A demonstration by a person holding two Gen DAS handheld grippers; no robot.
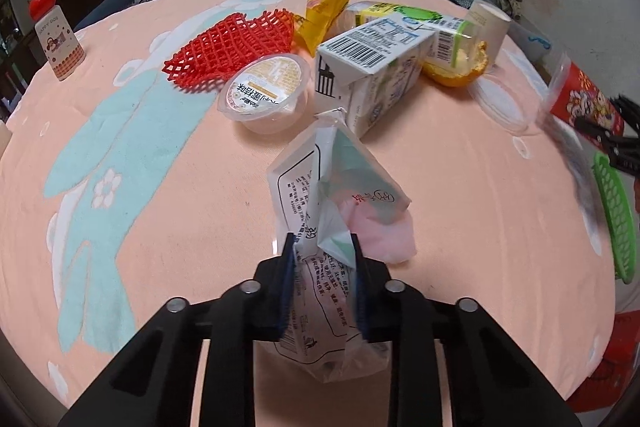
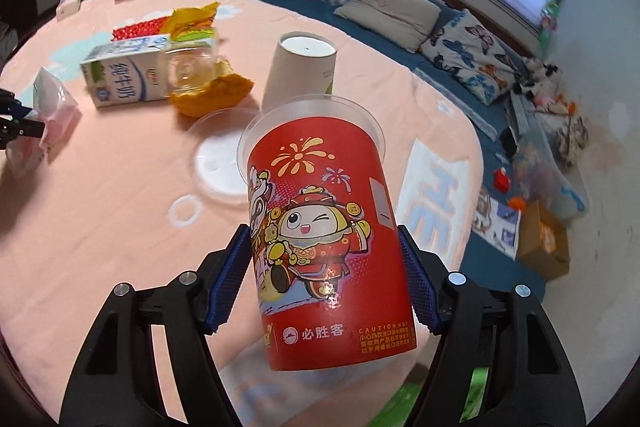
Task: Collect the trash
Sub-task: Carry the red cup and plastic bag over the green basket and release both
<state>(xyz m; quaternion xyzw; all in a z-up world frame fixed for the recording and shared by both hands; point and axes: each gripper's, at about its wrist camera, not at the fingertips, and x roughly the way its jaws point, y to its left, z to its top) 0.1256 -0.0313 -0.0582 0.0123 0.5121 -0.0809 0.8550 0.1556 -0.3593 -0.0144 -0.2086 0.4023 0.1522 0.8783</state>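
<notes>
Left wrist view: left gripper (image 1: 322, 247) has its jaws drawn narrow and clamped on a crumpled clear wrapper (image 1: 320, 195) with pink tissue inside; wrapper's long axis runs straight ahead from the jaws toward the table centre, tip pointing at the milk carton (image 1: 372, 75). Right wrist view: right gripper (image 2: 324, 267) holds the red paper cup (image 2: 328, 247) across its body, jaws spread wide by the cup's girth, rim tilted away and slightly left, base toward the camera; cup appears lifted clear of the pink tablecloth (image 2: 100, 227). Green basket (image 1: 616, 219) sits at the table's right edge, just beside the right gripper, so judged the nearer drop for that hand; the left must cross further. Remaining litter: red mesh (image 1: 232, 47), pudding cup (image 1: 266, 89), yellow packet (image 1: 324, 13), orange peel (image 1: 456, 67), clear lid (image 2: 222, 159), all well ahead of both jaws
</notes>
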